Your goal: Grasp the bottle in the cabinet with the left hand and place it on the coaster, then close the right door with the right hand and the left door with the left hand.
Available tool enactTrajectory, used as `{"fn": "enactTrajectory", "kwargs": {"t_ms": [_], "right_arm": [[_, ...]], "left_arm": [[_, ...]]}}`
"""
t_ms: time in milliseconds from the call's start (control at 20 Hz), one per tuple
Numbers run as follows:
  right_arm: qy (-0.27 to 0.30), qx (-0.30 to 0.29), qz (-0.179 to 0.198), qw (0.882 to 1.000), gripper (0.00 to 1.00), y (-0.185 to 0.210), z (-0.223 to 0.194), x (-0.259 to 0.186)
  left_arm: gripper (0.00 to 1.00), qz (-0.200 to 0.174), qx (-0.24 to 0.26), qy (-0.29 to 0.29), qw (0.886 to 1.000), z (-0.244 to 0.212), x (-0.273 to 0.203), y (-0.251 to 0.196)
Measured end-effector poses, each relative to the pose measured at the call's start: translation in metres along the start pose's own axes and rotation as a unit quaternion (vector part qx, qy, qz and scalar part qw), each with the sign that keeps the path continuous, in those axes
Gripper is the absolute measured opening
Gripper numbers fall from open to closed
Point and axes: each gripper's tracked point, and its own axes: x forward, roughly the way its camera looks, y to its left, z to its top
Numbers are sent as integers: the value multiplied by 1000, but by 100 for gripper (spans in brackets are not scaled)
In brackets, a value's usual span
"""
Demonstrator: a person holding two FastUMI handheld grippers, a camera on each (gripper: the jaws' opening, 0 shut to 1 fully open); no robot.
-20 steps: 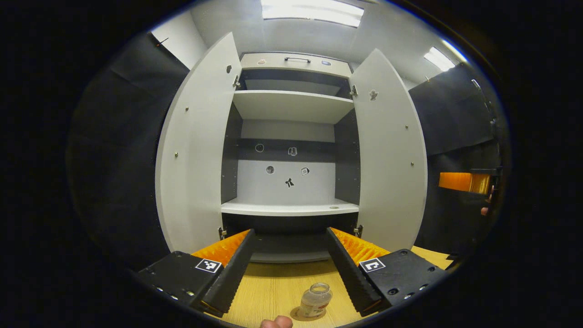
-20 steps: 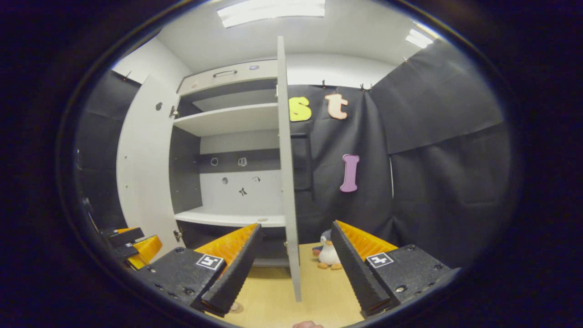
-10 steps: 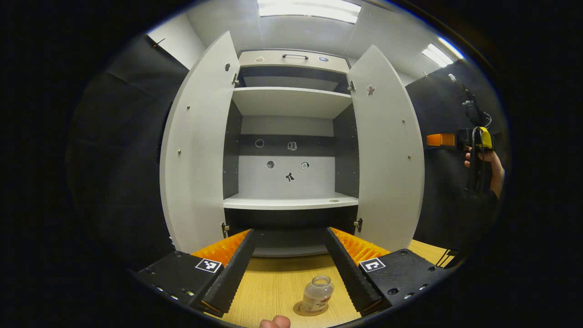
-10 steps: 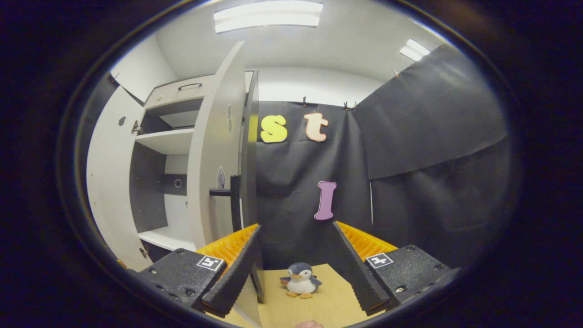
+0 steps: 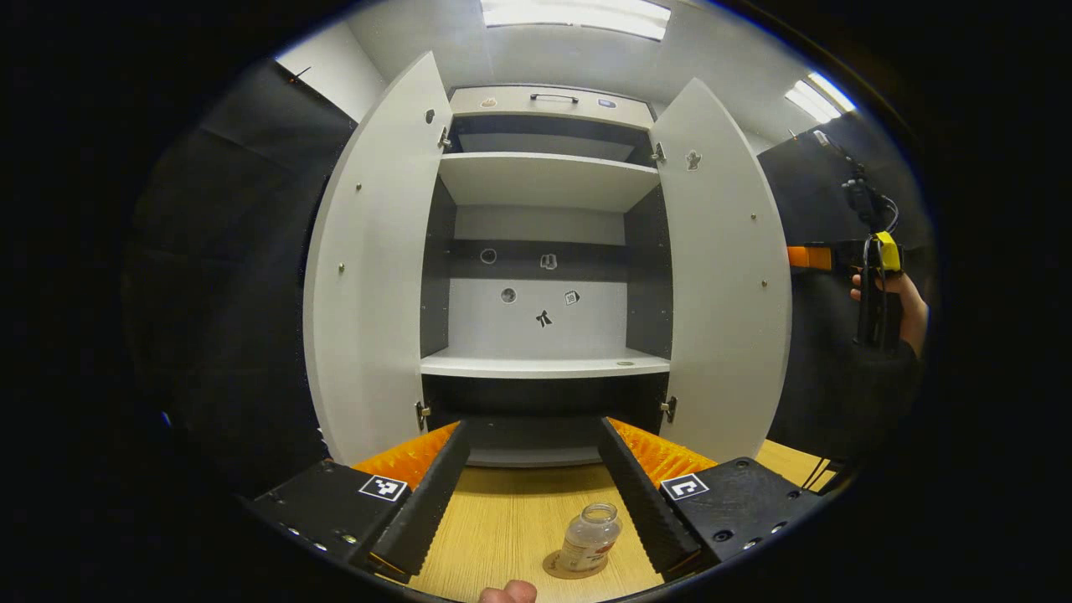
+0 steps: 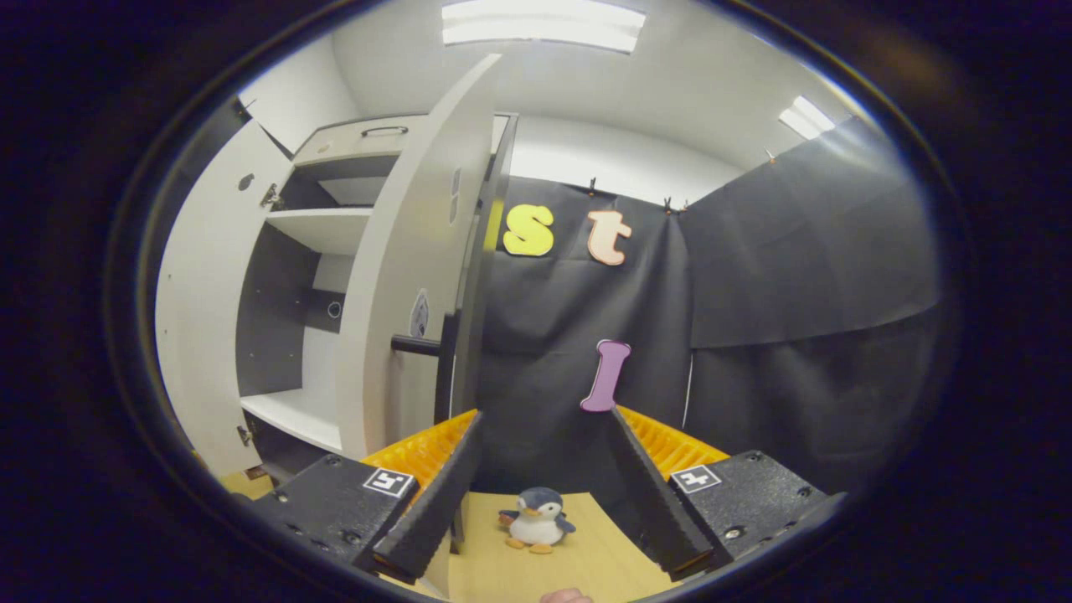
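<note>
Bottle is seen already set on the coaster on the bench, low between the jaws of the left gripper, which are spread wide and hold nothing; placing is judged done. Both doors are left open: the right door is seen just left of the right gripper, whose jaws are also wide apart and empty, near a penguin toy. Closing the right door, then the left door, is judged left.

Bottle upright on coaster
</note>
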Motion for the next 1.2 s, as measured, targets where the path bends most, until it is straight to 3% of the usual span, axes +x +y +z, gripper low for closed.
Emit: {"fn": "enactTrajectory", "kwargs": {"t_ms": [150,200,450,650,750,900,1050,1200], "right_arm": [[4,21,24,999,92,22,0,-6],[5,35,36,999,96,32,1,-8],[7,75,116,990,96,99,1,-6],[3,73,148,986,97,141,2,4],[4,71,149,986,93,149,3,7],[-12,55,142,988,97,144,7,-6],[-20,49,135,989,93,135,-3,-33],[-18,69,135,988,97,134,-27,-66]], "left_arm": [[94,1,-2,-1,1000,0,-1,1],[94,1,-1,-2,1000,1,-2,2],[94,8,-6,-1,1000,1,-6,7],[94,20,-2,-8,1000,6,-15,15],[94,26,-5,-6,1000,6,-17,20],[94,39,-19,-8,999,14,-21,31],[96,52,-41,-26,997,34,-23,47],[93,72,-60,-50,994,57,-23,72]]}}
